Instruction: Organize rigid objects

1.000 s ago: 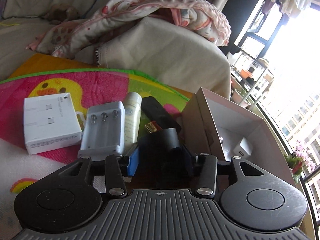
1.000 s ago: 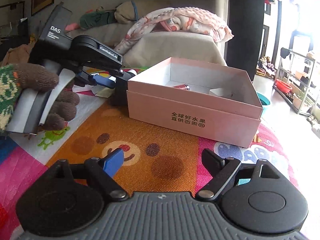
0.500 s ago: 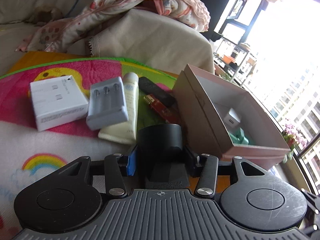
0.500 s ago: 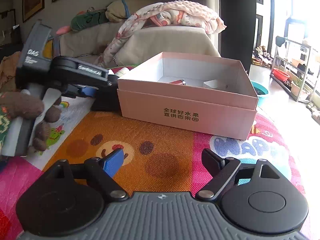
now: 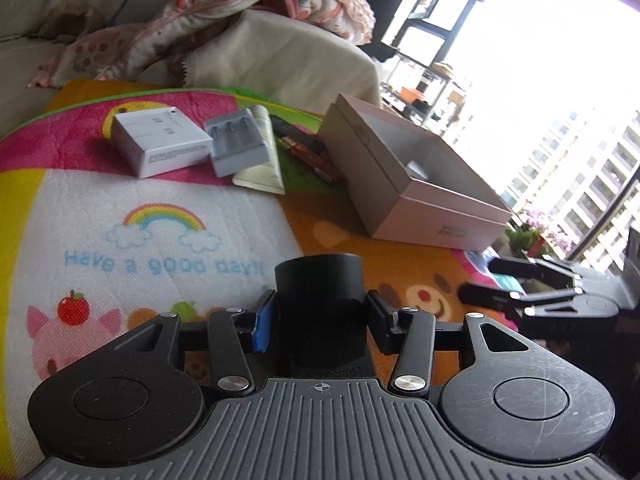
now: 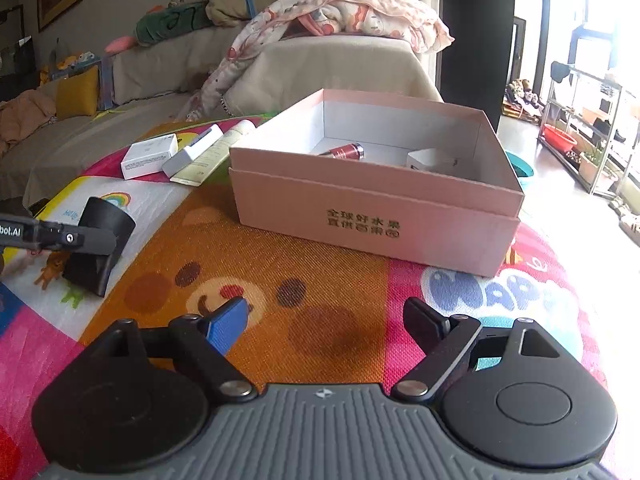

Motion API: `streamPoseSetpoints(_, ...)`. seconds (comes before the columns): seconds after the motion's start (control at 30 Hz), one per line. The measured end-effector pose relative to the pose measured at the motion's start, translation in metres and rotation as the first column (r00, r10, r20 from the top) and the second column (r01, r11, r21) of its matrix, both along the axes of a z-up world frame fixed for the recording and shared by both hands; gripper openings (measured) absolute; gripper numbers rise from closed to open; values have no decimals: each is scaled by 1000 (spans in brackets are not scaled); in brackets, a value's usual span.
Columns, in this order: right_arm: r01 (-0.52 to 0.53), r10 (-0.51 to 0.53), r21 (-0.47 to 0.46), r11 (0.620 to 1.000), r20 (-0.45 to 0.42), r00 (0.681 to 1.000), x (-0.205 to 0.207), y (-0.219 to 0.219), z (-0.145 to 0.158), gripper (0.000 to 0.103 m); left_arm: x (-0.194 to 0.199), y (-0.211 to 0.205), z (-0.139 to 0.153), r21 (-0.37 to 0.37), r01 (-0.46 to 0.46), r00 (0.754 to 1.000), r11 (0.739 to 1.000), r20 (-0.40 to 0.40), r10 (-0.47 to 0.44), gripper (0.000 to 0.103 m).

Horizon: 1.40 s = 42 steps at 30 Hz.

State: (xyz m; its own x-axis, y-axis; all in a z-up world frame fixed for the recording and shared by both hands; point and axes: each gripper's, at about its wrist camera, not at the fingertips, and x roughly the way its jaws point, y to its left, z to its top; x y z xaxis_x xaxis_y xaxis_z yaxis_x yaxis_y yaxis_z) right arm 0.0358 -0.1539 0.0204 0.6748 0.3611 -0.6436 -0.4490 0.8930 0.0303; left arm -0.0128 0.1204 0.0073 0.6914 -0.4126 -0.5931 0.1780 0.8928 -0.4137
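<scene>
My left gripper (image 5: 320,322) is shut on a black cylindrical object (image 5: 320,292) and holds it just above the play mat; it also shows in the right wrist view (image 6: 100,236). An open pink box (image 5: 404,184) (image 6: 376,196) stands on the mat and holds a red battery (image 6: 346,151) and a white block (image 6: 430,160). Beside it lie a white box (image 5: 160,146), a grey battery charger (image 5: 236,148), a cream tube (image 5: 266,156) and a red item (image 5: 310,156). My right gripper (image 6: 328,326) is open and empty in front of the pink box.
A colourful play mat (image 6: 288,280) covers the floor. A sofa with a pink blanket (image 6: 340,16) stands behind the objects. A metal shelf (image 6: 592,120) stands at the right by a bright window.
My left gripper has pulled back from the pink box toward the near left with the black object in it. My right gripper has moved a little closer to the box.
</scene>
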Motion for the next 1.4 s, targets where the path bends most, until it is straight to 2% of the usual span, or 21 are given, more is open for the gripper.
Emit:
streamPoseSetpoints(0.17, -116, 115, 102, 988, 14, 993, 32, 33, 74, 86, 7, 13, 25, -96, 68, 996, 993, 66, -61, 52)
streamPoseSetpoints(0.23, -140, 147, 137, 981, -39, 988, 62, 53, 94, 86, 19, 29, 35, -128, 19, 995, 992, 96, -7, 52)
streamPoseSetpoints(0.3, -155, 168, 139, 978, -85, 982, 97, 77, 102, 86, 36, 50, 39, -100, -93, 987, 991, 121, 105, 52)
streamPoseSetpoints(0.37, -134, 146, 107, 985, -118, 982, 130, 102, 100, 86, 57, 73, 37, -55, -218, 967, 974, 121, 223, 51)
streamPoseSetpoints(0.47, -90, 103, 65, 994, -218, 970, 179, 139, 87, 86, 88, 108, 25, -77, -328, 940, 941, 75, 334, 51)
streamPoseSetpoints(0.53, -77, 86, 43, 996, -263, 961, 206, 161, 76, 86, 102, 122, 17, -85, -348, 934, 934, 57, 353, 51)
streamPoseSetpoints(0.7, -51, 18, -110, 993, -287, 958, 259, 212, 45, 84, 124, 129, -1, -69, -317, 946, 946, 43, 321, 50)
streamPoseSetpoints(0.77, -36, -18, -167, 985, -311, 950, 278, 224, 29, 72, 124, 127, -3, -63, -298, 951, 953, 68, 302, 47)
streamPoseSetpoints(0.83, -23, -50, -203, 979, -346, 937, 293, 227, 13, 43, 124, 127, -4, -67, -280, 955, 958, 79, 285, 47)
streamPoseSetpoints(0.87, -20, -61, -221, 975, -354, 933, 297, 229, 7, 41, 126, 128, -5, -75, -272, 957, 959, 82, 278, 47)
streamPoseSetpoints(0.9, -9, -74, -246, 969, -326, 943, 297, 229, 4, 40, 127, 128, -6, -81, -267, 958, 960, 84, 274, 47)
streamPoseSetpoints(1.0, -11, -76, -275, 961, -304, 950, 298, 230, 1, 40, 126, 132, -8, -98, -284, 952, 954, 88, 293, 39)
streamPoseSetpoints(1.1, -8, -81, -286, 958, -297, 951, 297, 227, 1, 40, 122, 138, -8, -92, -341, 932, 935, 97, 350, 39)
streamPoseSetpoints(1.2, 24, -110, -319, 947, -254, 961, 299, 227, 1, 40, 121, 146, -11, -106, -387, 917, 916, 66, 394, 39)
streamPoseSetpoints(1.3, 53, -135, -291, 955, -271, 953, 303, 221, 0, 44, 124, 147, -16, -131, -367, 928, 921, 22, 372, 39)
streamPoseSetpoints(1.4, 30, -113, -255, 966, -317, 942, 299, 217, 3, 43, 127, 140, -21, -103, -332, 942, 938, 15, 335, 40)
